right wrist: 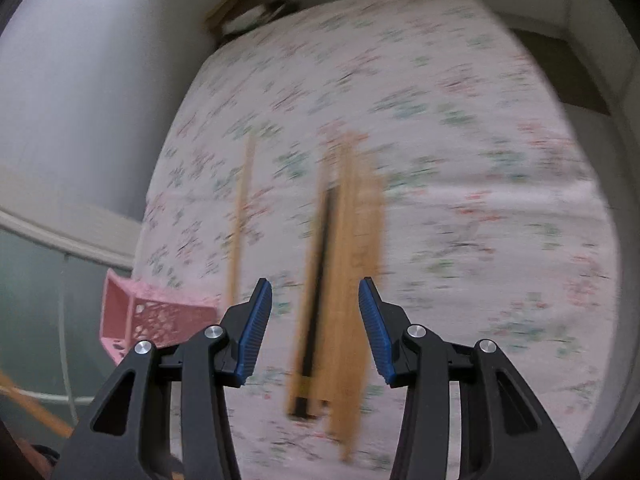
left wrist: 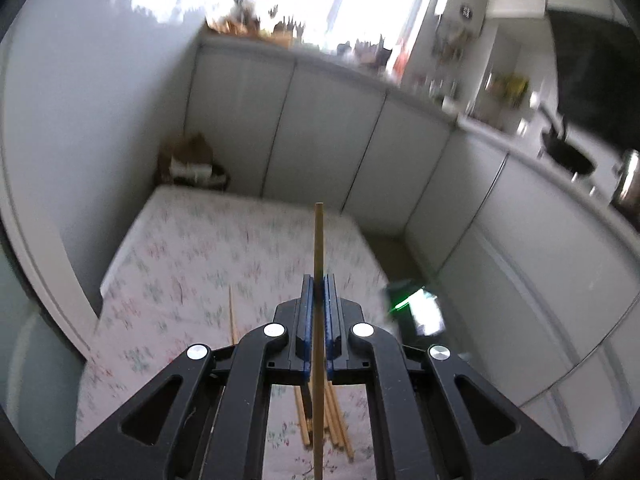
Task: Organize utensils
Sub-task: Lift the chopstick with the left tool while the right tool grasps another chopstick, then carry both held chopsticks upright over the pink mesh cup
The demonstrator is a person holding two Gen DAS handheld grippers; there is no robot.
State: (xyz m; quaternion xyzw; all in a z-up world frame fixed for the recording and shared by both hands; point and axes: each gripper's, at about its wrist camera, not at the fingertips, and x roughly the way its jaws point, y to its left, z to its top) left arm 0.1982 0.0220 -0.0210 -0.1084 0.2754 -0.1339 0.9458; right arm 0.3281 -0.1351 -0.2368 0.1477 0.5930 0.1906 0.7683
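Note:
My left gripper (left wrist: 319,286) is shut on one wooden chopstick (left wrist: 319,240), which sticks out past the blue pads and runs back under the camera, held above the floral tablecloth (left wrist: 192,264). Below it lies a bundle of wooden chopsticks (left wrist: 334,420), and a single chopstick (left wrist: 232,316) lies apart to the left. In the right wrist view my right gripper (right wrist: 316,308) hangs open over the blurred bundle of wooden chopsticks (right wrist: 352,264) with a dark one (right wrist: 320,280) among them. Its pads touch nothing. A lone chopstick (right wrist: 242,208) lies to the left.
A pink perforated basket (right wrist: 148,320) sits at the table's left edge. White cabinet doors (left wrist: 328,136) run behind the table, with a cluttered counter above. A dark device with a green light (left wrist: 416,308) stands at the table's right edge. A cardboard box (left wrist: 188,160) is in the corner.

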